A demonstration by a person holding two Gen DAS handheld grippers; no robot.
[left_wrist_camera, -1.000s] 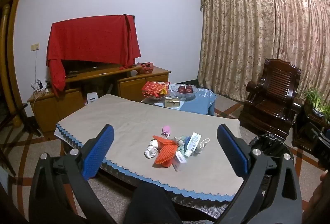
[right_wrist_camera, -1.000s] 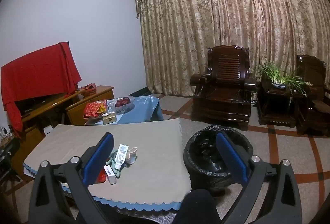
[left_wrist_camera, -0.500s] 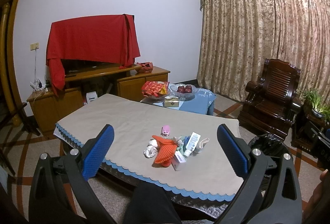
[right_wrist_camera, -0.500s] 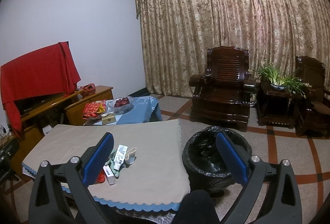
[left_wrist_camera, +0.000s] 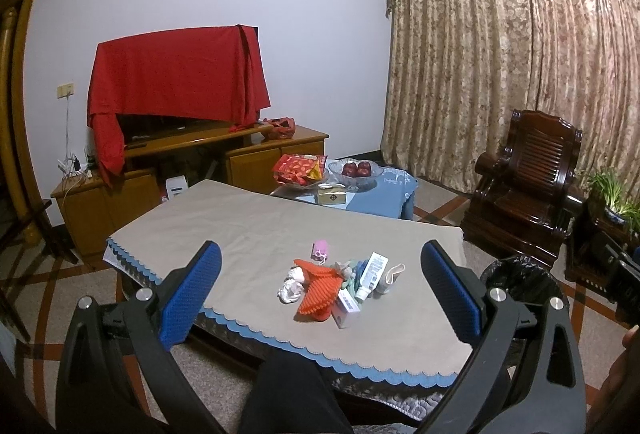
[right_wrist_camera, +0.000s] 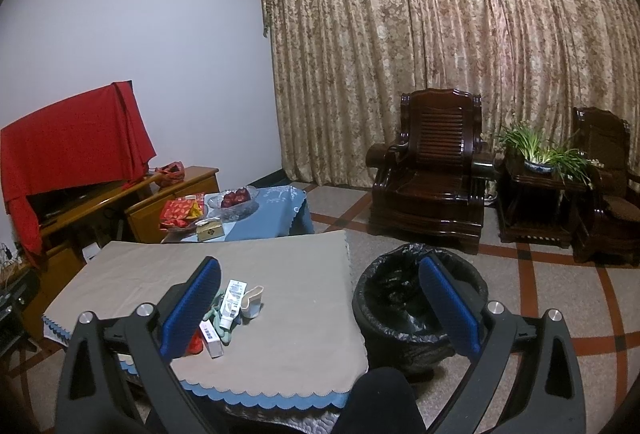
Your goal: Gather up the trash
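Jaws wide (empty), trash pile (left_wrist_camera: 336, 284) beyond.

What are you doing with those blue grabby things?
A person is holding two sets of tongs, about to tidy up. Both the left tongs and the right tongs are open and empty, held above the table. A small pile of trash sits on the tablecloth: an orange ridged wrapper, a white tube, a small box, crumpled paper. The black-lined trash bin waits on the floor beside the table. Nothing is picked up yet.
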